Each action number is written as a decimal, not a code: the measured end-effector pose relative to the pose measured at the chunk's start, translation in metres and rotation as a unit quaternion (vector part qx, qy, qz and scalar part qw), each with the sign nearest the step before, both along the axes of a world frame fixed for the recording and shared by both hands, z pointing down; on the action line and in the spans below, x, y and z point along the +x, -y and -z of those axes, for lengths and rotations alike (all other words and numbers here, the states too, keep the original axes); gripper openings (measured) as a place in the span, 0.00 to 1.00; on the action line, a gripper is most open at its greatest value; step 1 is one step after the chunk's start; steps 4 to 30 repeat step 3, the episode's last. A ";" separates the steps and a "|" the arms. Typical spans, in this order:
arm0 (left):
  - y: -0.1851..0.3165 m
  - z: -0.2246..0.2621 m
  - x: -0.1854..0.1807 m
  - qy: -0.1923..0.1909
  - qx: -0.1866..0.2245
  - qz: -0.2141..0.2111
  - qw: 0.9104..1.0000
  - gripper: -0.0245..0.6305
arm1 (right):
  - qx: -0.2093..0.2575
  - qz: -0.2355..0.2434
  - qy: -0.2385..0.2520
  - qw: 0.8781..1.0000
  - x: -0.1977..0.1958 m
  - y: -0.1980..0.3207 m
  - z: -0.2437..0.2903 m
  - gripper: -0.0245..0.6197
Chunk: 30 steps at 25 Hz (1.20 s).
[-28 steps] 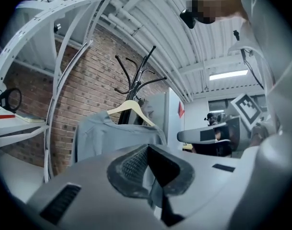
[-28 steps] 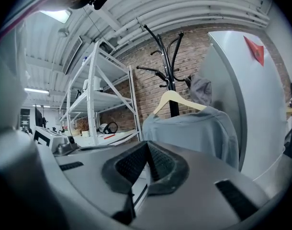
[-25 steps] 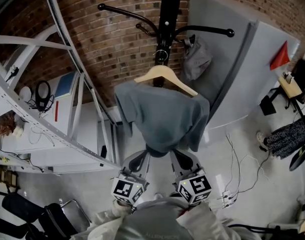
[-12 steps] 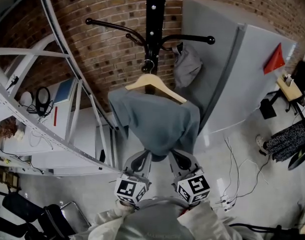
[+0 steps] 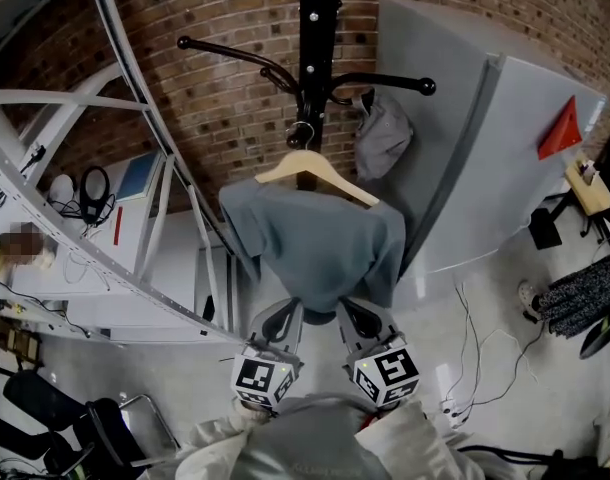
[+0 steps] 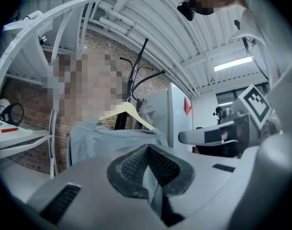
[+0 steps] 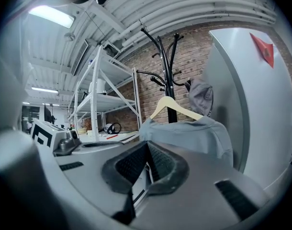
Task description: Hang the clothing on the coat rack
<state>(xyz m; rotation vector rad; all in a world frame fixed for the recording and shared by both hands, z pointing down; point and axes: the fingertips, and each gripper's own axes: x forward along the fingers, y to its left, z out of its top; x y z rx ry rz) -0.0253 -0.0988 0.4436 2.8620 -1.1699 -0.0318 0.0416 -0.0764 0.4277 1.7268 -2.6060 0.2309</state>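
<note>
A black coat rack point(image 5: 311, 28) stands against the brick wall. A wooden hanger point(image 5: 315, 168) hangs with its hook at the rack's pole and carries a grey shirt point(image 5: 315, 238). The shirt slants down toward me. My left gripper point(image 5: 290, 318) and right gripper point(image 5: 350, 316) sit side by side under its bottom hem. In the left gripper view the left gripper point(image 6: 150, 176) is shut with blue-grey cloth pinched between its pads, and the shirt point(image 6: 98, 140) spreads beyond. In the right gripper view the right gripper point(image 7: 147, 169) is shut with a thin pale strip in it, below the shirt point(image 7: 194, 133) and hanger point(image 7: 172, 107).
A crumpled grey item point(image 5: 382, 133) hangs from the rack's right arm. White metal shelving point(image 5: 85, 218) fills the left side. A tall grey cabinet point(image 5: 485, 148) stands close on the right. Cables point(image 5: 475, 358) lie on the floor at the lower right.
The hanger and shirt have shifted slightly left and up in the head view as the camera moved. Both grippers keep their place at the hem.
</note>
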 end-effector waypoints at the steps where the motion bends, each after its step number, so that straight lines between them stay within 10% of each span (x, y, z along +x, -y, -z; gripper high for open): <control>1: 0.001 -0.001 0.000 0.000 -0.001 0.002 1.000 0.05 | 0.000 0.002 0.000 1.000 0.000 0.002 0.000 0.07; 30: 0.003 -0.002 0.000 0.001 -0.003 0.007 1.000 0.05 | -0.001 0.005 0.000 1.000 0.000 0.004 -0.001 0.08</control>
